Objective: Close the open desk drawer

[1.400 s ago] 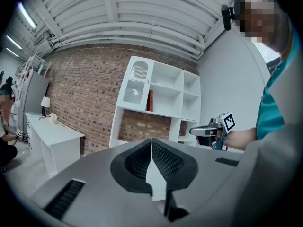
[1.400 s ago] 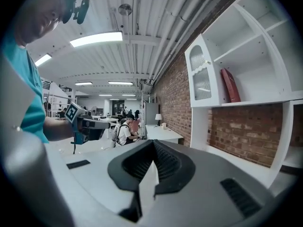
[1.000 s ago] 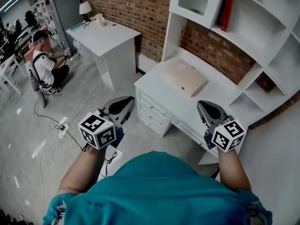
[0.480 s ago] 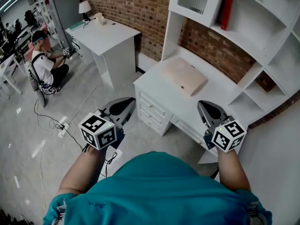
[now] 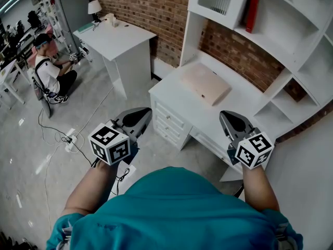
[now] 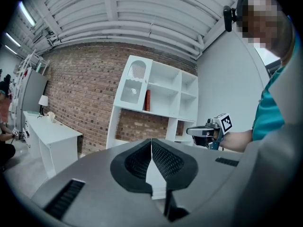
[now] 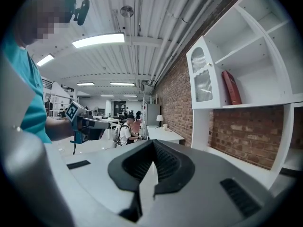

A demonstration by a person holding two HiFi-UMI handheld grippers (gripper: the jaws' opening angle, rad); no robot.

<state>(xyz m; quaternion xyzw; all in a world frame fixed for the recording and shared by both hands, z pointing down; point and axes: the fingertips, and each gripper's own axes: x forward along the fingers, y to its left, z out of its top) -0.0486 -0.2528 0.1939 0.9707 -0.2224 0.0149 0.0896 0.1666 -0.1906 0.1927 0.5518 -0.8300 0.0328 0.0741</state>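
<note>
A white desk stands against the brick wall, with a stack of small drawers at its left end and a wide drawer front under the top. I cannot tell how far any drawer stands out. My left gripper hovers over the floor just left of the drawer stack, apart from it, shut and empty. My right gripper hangs above the desk's front edge near the wide drawer, also shut with nothing in it.
A flat beige pad lies on the desk top. White shelving with a red book rises behind. A second white desk with a lamp stands back left. A person crouches at far left; cables trail on the floor.
The left gripper has crept slightly right, toward the drawer stack. The right gripper has held its place.
</note>
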